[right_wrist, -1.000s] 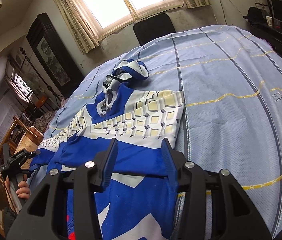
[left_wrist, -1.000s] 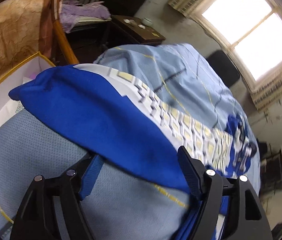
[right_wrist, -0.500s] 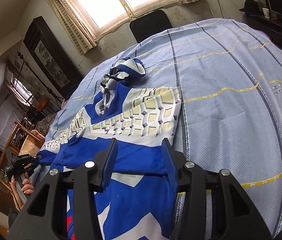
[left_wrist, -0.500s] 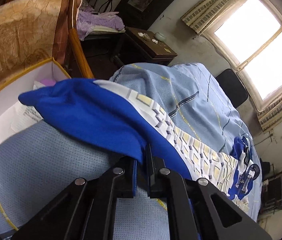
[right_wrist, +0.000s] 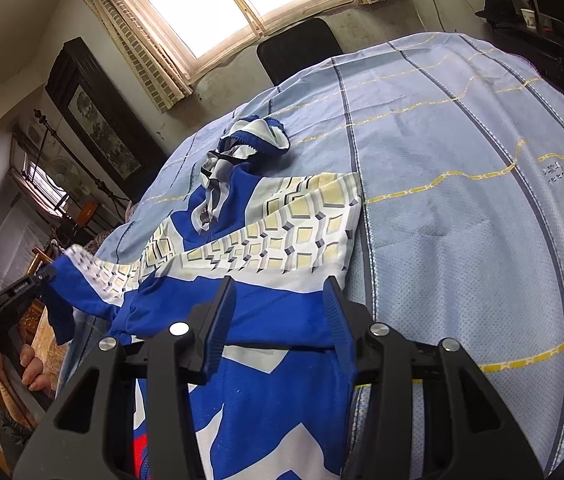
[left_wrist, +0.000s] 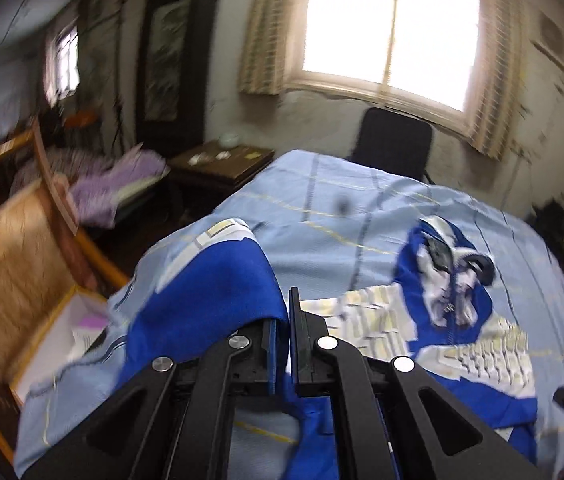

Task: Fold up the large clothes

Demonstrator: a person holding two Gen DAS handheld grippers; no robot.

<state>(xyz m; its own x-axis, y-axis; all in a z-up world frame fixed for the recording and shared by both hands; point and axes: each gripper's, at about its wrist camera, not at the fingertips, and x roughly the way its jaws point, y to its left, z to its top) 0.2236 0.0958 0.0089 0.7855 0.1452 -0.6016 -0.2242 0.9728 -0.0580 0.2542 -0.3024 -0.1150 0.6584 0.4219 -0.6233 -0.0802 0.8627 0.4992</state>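
Blue bedsheet [right_wrist: 462, 208], left gripper [left_wrist: 286, 312] pinching jacket [right_wrist: 265, 304]

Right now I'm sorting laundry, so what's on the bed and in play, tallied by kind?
Jackets: 1, the blue and white jacket spread on the bedsheet.
Bedsheets: 1.
Grippers: 2, the left gripper with jaws shut on the jacket's sleeve, and the right gripper with jaws open.
Total: 4.

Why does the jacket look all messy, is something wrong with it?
Nothing is broken. The blue jacket lies crooked on the bed sheet with its hood bunched up. One sleeve is pinched in the left tool and lifted. The right tool hovers open over the jacket.
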